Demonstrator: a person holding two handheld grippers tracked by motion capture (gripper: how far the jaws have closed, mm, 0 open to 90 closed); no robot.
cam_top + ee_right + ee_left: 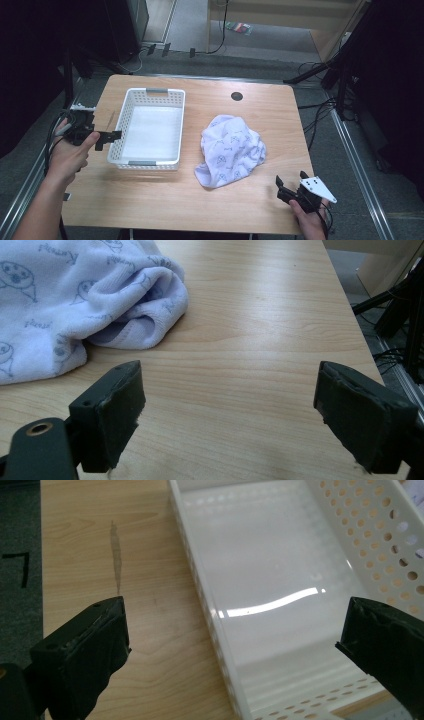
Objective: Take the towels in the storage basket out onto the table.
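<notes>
Soft printed cloth (pixel 230 150), glossy perforated plastic basket (pixel 150 92), and a seemingly matt wood-grain table (pixel 200 200).

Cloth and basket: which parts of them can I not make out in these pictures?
- Cloth: its underside and inner folds are hidden by its own bunched top, in the high view.
- Cloth: cut off by the top and left edges in the right gripper view; the printed words are too blurred to read.
- Basket: its far end and right wall are cut off by the edges in the left gripper view.
</notes>
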